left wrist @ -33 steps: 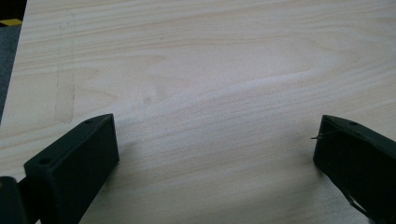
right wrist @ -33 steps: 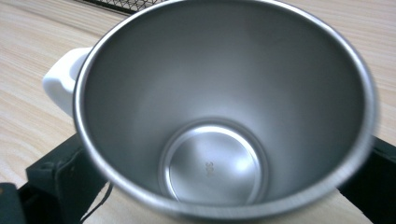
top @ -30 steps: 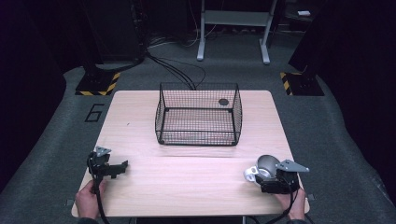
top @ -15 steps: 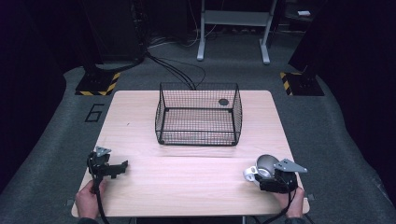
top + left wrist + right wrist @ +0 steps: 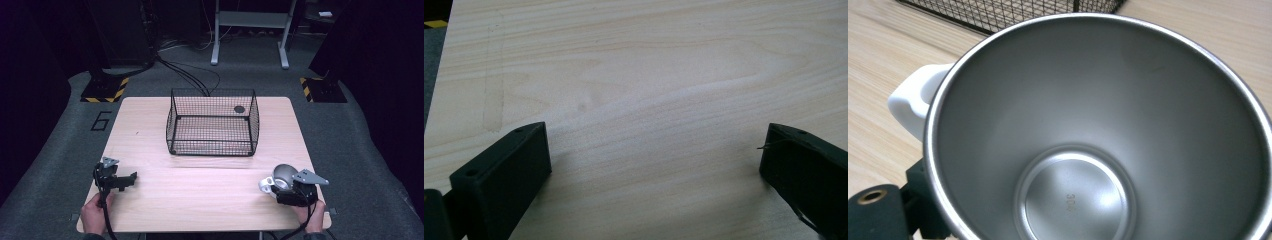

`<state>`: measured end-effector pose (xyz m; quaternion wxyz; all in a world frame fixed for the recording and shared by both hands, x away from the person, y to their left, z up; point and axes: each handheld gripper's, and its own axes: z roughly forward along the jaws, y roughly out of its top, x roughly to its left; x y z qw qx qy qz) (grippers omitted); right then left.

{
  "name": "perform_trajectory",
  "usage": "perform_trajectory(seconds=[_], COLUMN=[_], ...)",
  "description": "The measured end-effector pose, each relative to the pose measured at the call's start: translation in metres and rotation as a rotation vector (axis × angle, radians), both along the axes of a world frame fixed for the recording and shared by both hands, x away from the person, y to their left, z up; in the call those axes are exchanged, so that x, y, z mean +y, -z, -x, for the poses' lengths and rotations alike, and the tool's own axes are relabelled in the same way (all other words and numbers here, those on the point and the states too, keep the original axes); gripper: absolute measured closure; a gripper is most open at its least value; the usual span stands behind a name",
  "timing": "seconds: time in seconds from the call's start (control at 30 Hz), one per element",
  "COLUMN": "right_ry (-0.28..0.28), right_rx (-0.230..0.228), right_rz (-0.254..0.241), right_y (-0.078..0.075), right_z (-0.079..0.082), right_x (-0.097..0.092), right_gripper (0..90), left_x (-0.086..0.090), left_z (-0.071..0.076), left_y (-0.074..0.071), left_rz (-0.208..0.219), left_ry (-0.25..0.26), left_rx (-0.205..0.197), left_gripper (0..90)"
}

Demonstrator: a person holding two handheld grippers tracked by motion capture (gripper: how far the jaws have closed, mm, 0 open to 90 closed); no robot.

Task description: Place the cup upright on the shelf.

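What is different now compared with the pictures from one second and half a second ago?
Nothing has visibly changed. The right gripper still holds the steel cup at the near right of the table, the left gripper still rests open at the near left, and the wire basket stands in the same place.

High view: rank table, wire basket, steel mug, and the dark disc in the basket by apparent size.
1. table
2. wire basket
3. steel mug, partly hidden by the right claw
4. dark disc
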<state>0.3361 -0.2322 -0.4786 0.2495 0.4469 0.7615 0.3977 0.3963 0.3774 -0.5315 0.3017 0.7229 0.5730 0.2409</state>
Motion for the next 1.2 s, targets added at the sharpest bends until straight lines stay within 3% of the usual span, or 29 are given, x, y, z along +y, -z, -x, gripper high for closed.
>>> perform_trajectory(seconds=[0.17,0.53,1.2], right_ry=[-0.016,-0.033,-0.120], right_rx=[-0.008,-0.004,-0.026], right_rz=[-0.028,-0.033,-0.053], right_y=[-0.011,-0.026,-0.078], right_z=[-0.004,-0.010,-0.032], right_x=[0.006,0.018,0.057], right_gripper=[8.3,8.3,8.3], left_x=[0.000,-0.001,-0.001], left_z=[0.000,0.000,0.000], left_y=[0.000,0.000,0.000], left_rz=[0.000,0.008,0.008], left_ry=[0.000,-0.005,-0.005], left_rx=[0.000,0.000,0.000], left_gripper=[0.0,0.0,0.0])
